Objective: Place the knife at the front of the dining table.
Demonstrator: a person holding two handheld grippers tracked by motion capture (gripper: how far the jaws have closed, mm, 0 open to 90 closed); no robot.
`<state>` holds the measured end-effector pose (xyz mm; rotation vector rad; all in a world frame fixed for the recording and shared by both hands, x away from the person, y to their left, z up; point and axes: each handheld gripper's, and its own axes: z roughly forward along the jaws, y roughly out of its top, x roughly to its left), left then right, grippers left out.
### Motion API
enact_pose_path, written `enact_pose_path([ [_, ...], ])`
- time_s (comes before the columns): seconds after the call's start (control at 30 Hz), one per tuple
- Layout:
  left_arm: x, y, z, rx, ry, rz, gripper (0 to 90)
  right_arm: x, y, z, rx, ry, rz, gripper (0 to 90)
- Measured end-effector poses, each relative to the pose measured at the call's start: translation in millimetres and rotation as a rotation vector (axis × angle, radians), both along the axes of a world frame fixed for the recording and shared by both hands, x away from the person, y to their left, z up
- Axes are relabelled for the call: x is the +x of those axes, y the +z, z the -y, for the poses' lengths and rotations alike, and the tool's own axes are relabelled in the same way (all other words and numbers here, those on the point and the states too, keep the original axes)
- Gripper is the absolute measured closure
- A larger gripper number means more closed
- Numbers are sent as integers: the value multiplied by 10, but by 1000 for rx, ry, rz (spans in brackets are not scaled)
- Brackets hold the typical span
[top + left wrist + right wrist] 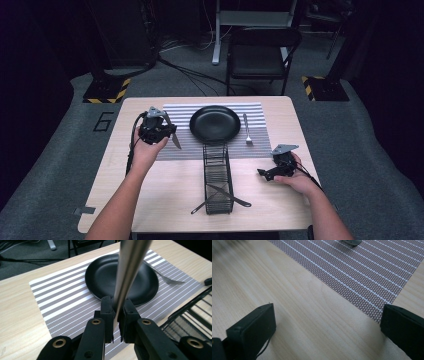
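Note:
My left gripper (167, 131) hangs over the left part of the striped placemat (175, 114), shut on a table knife (175, 141) whose blade points down toward the mat. In the left gripper view the jaws (117, 312) clamp the steel knife (127, 270), which rises across the black plate (100, 277). The plate (215, 123) sits mid-mat with a fork (247, 131) to its right. My right gripper (262, 173) rests low at the right of the table, open with nothing between its fingers; in its own view the gripper (329, 315) spans bare wood beside the placemat's corner (367, 277).
A black wire basket (218, 165) stands lengthwise in front of the plate, with cutlery (227, 195) lying across its near end. The basket's rim (190, 315) is close to my left jaws. A folding chair (260, 55) stands beyond the table's far edge.

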<state>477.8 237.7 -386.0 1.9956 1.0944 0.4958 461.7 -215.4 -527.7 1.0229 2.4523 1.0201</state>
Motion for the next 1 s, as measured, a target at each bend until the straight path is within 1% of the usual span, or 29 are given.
enact_pose_path([
  [0.03, 25, -26, -5, 10, 2, -11, 827, 0, 0, 0, 0, 0, 0, 0],
  [0.13, 58, -56, -6, 15, 10, -17, 827, 0, 0, 0, 0, 0, 0, 0],
  [0.2, 94, -87, -14, 28, 13, -29, 827, 0, 0, 0, 0, 0, 0, 0],
  [0.23, 119, -116, -10, 26, 20, -36, 827, 0, 0, 0, 0, 0, 0, 0],
  [0.27, 136, -132, -16, 38, 12, -46, 827, 0, 0, 0, 0, 0, 0, 0],
  [0.3, 149, -154, -11, 8, 23, -29, 827, 0, 0, 0, 0, 0, 0, 0],
  [0.33, 169, -156, -20, -2, 20, -37, 826, 0, 0, 0, 0, 0, 0, 0],
  [0.4, 214, -167, -7, -14, 35, -29, 826, 0, 0, 0, 0, 0, 0, 0],
  [0.47, 274, -183, 11, -14, 39, -22, 825, 0, 0, 0, 0, 0, 0, 0],
  [0.53, 336, -201, 42, -27, 54, -19, 824, 0, 1, -1, -1, -1, -1, 0],
  [0.57, 384, -219, 78, -23, 59, -9, 824, 0, 0, -1, 1, 0, -1, 0],
  [0.67, 424, -242, 115, -30, 68, 3, 821, 0, 1, -1, -1, -1, -1, 0],
  [0.73, 457, -261, 127, -27, 74, 11, 818, 0, 1, -1, -1, -1, -1, 0],
  [0.77, 488, -289, 129, -54, 96, 14, 817, 1, 0, -1, 0, 0, -1, 0],
  [0.8, 488, -289, 129, -54, 96, 14, 817, 1, 0, -1, 0, 0, -1, 0],
  [0.87, 517, -308, 113, -77, 109, 4, 819, 1, 0, -1, 0, 0, -1, 0],
  [0.9, 545, -330, 104, -93, 124, 7, 819, 0, 1, -1, -1, 0, -1, 0],
  [0.93, 545, -330, 104, -93, 124, 7, 819, 0, 1, -1, -1, 0, -1, 0],
  [0.97, 572, -348, 97, -110, 138, 5, 819, 1, 1, -1, -1, 0, -1, 0],
  [1.0, 572, -348, 97, -110, 138, 5, 819, 1, 1, -1, -1, 0, -1, 0],
])
